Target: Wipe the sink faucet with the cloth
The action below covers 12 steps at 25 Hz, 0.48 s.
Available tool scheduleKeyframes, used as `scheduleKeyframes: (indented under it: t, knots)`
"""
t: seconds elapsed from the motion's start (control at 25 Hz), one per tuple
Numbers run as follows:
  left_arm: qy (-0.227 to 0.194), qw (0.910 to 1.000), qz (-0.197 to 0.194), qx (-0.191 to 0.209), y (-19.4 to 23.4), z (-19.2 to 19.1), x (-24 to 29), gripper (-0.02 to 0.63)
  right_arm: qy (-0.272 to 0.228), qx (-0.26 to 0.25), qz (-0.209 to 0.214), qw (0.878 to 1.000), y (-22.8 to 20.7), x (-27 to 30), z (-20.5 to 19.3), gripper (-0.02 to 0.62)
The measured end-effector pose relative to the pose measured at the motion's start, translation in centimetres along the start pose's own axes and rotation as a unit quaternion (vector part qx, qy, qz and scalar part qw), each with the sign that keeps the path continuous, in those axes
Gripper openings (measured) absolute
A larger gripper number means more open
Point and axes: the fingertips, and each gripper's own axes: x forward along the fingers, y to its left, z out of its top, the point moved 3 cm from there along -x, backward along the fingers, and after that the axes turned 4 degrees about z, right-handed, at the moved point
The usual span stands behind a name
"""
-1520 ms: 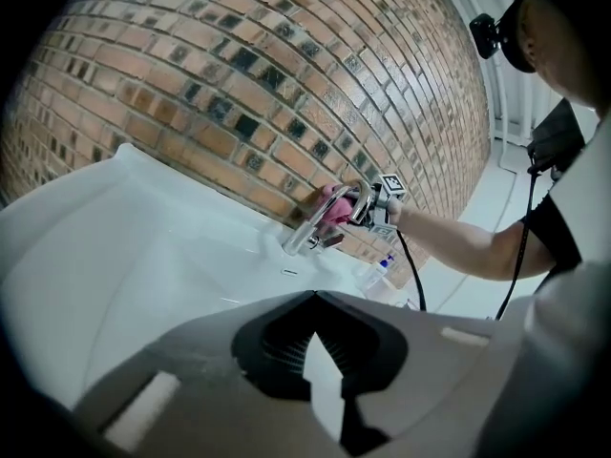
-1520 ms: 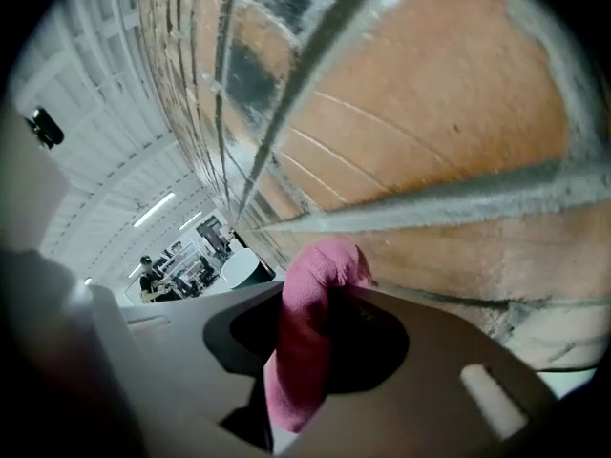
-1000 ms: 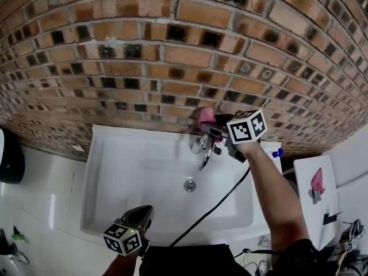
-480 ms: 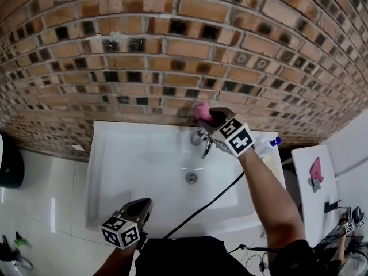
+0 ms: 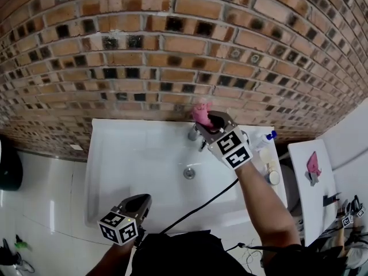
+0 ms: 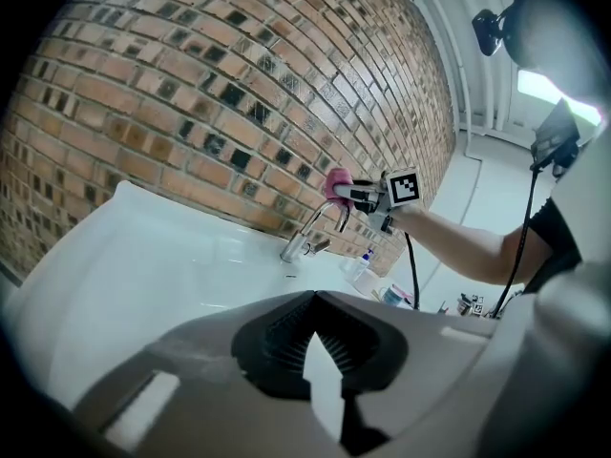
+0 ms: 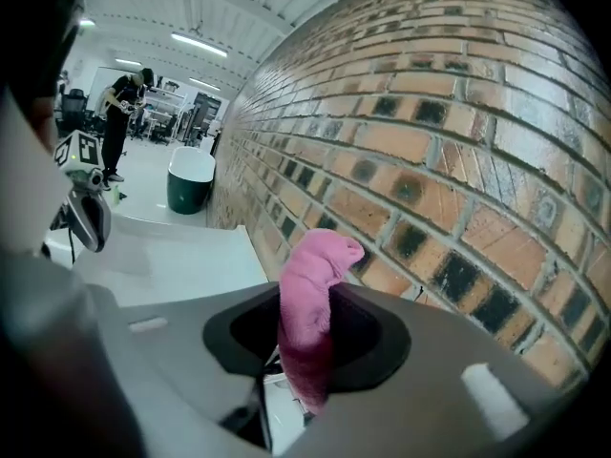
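My right gripper [image 5: 208, 119] is shut on a pink cloth [image 5: 200, 113] and holds it above the top of the chrome faucet [image 5: 195, 135], close to the brick wall. In the right gripper view the cloth [image 7: 310, 294] sticks up out of the gripper [image 7: 305, 305]; the faucet is hidden there. The left gripper view shows the cloth [image 6: 336, 183] at the bend of the faucet [image 6: 307, 239]. My left gripper [image 5: 138, 204] is shut and holds nothing, hanging over the near rim of the white sink [image 5: 115, 148]; its jaws [image 6: 315, 299] point toward the faucet.
The sink's drain [image 5: 189, 173] lies below the faucet. A bottle with a blue cap [image 5: 264, 138] stands on the sink's right ledge. A white table [image 5: 307, 188] with a pink item is at the right. A dark bin [image 5: 7, 165] stands on the floor at the left.
My right gripper with the cloth has shifted slightly up and left over the faucet top and turned, its marker cube swinging down. The left gripper has barely moved.
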Motion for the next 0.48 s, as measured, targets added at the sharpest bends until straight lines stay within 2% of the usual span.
scheduleKeyframes:
  t: [0.48]
  knots:
    - [0.023,0.9994,-0.017,0.019,0.3,0.0,-0.1,0.006,-0.029,0.02,-0.029,0.999,5.1,-2.9,-0.5,0.106]
